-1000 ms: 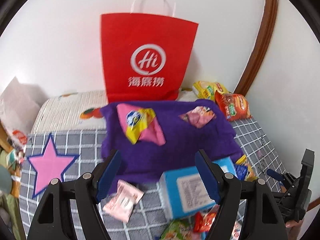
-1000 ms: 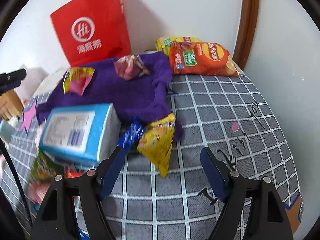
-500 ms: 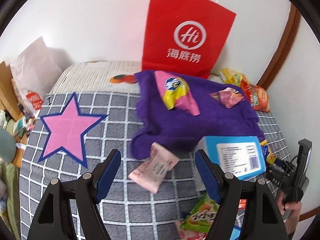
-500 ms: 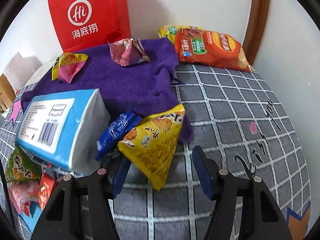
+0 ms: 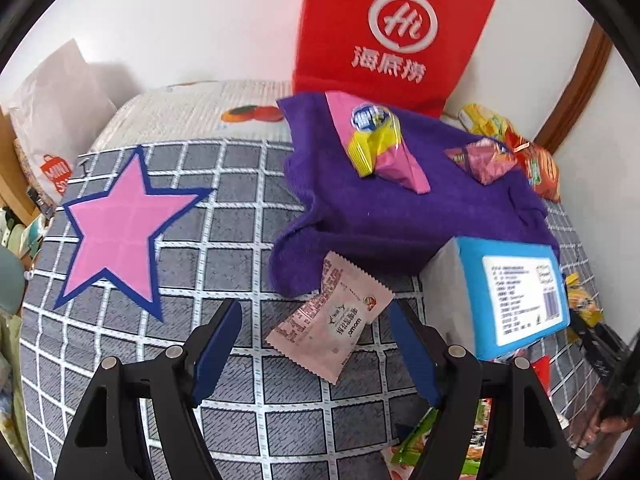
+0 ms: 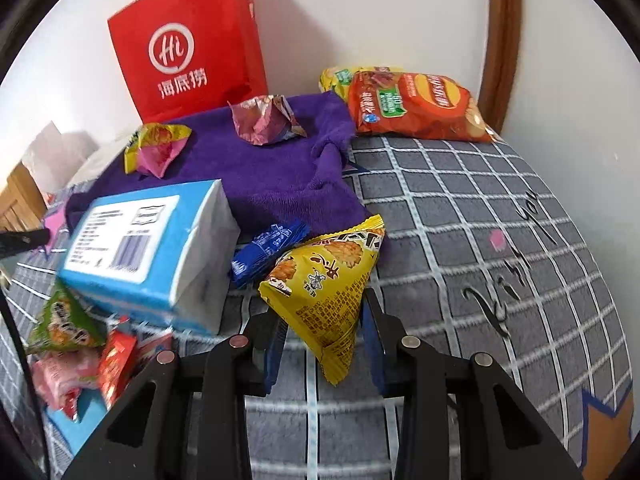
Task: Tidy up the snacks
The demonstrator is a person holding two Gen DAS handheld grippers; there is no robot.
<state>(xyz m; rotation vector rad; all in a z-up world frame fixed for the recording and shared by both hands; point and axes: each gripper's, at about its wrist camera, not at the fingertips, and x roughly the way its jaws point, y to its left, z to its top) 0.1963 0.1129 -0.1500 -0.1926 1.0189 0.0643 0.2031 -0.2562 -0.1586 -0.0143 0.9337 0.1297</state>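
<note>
A pink sachet lies flat on the grey checked cover, partly on the edge of a purple cloth. My left gripper hovers open just above it, one finger on each side. In the right wrist view a yellow triangular snack pack stands between the fingers of my right gripper. Its jaws are closing, and both pads touch the lower sides of the pack. A blue sachet lies just behind the yellow pack.
A blue tissue pack lies left of the yellow pack. A red paper bag stands against the wall. Two snack packs rest on the purple cloth, chips bags sit at the back right, and several small snacks are heaped front left.
My left gripper has sunk and shifted left until the pink sachet lies between its open fingers. The right jaws have drawn in from wide apart onto the yellow pack.
</note>
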